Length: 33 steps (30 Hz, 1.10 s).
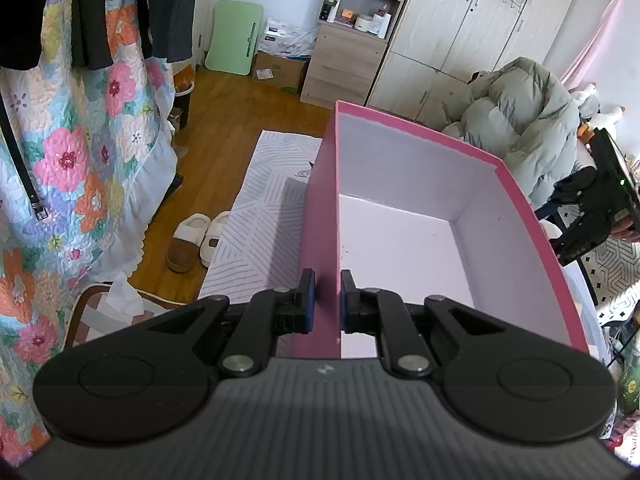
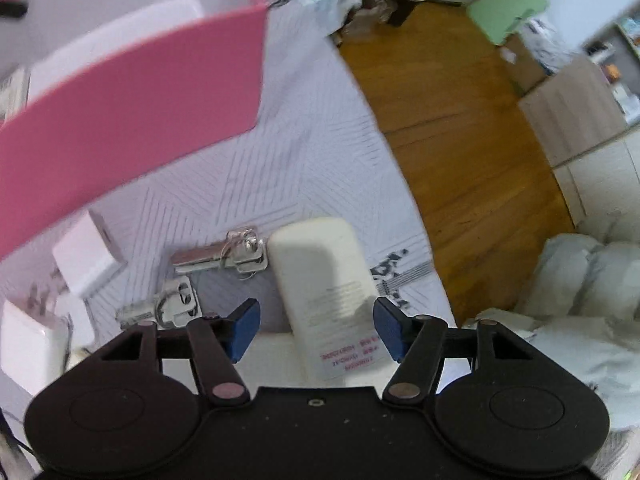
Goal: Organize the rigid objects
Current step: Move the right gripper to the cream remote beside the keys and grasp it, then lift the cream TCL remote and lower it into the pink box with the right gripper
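Gripping the near wall of the pink cardboard box (image 1: pixel 400 208), the left gripper (image 1: pixel 327 300) has its jaws closed on it; the right gripper (image 2: pixel 316 330) hovers, jaws wide, over a white rectangular plastic device (image 2: pixel 328 280) on the striped mat (image 2: pixel 320 152).

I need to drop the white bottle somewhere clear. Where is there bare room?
The pink box, its wall clamped by the left gripper, has a bare floor. The patterned mat is free beyond the white bottle; crowded around the keys.

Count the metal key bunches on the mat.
2: one key bunch left of the white bottle, another key bunch nearer the right gripper. More may be hidden.
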Motion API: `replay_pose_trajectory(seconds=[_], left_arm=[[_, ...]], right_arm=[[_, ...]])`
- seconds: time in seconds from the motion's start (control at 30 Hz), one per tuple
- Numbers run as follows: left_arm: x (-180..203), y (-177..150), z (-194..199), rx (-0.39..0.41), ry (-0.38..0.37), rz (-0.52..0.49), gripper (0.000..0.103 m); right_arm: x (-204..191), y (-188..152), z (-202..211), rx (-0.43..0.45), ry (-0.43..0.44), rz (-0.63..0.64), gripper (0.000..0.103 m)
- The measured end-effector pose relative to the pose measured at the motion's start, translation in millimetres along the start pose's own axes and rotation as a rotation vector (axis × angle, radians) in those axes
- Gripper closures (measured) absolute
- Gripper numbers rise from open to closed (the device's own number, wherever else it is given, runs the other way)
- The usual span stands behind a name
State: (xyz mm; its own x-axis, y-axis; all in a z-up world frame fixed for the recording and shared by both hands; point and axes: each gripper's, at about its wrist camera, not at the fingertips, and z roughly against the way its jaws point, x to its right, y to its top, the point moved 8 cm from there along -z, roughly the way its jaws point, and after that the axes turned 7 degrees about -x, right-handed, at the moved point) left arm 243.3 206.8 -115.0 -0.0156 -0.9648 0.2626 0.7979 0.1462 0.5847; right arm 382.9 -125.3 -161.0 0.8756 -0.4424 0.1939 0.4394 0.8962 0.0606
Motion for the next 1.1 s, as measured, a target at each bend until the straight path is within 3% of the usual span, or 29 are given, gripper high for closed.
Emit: replay_pose_trajectory(seconds=[0.13, 0.37, 0.57, 0.67, 0.9, 1.1], left_arm=[[12.0, -3.2, -0.3, 0.019, 0.073, -0.088, 0.093], [24.4, -5.4, 0.2, 0.037, 0.152, -0.183, 0.093], [30.1, -6.9, 0.4, 0.043, 0.182, -0.212, 0.093], [30.6, -7.1, 1.2, 0.042, 0.187, -0.215, 0.093], [29.8, -6.6, 0.8, 0.033, 0.192, -0.218, 0.093], [29.4, -6.3, -1.0, 0.020, 0.183, -0.209, 0.093]], right_arm=[[-4.9, 9.0, -3.8, -0.010, 0.000, 0.056, 0.028], [12.1, 13.3, -20.4, -0.109, 0.043, 0.002, 0.027], [12.4, 10.2, -16.9, -0.049, 0.072, -0.076, 0.033], [10.1, 6.0, -12.5, -0.010, 0.022, -0.109, 0.037], [-6.1, -11.9, 28.4, 0.092, -0.195, -0.128, 0.042], [-14.2, -35.5, 65.9, 0.220, -0.277, -0.276, 0.042]])
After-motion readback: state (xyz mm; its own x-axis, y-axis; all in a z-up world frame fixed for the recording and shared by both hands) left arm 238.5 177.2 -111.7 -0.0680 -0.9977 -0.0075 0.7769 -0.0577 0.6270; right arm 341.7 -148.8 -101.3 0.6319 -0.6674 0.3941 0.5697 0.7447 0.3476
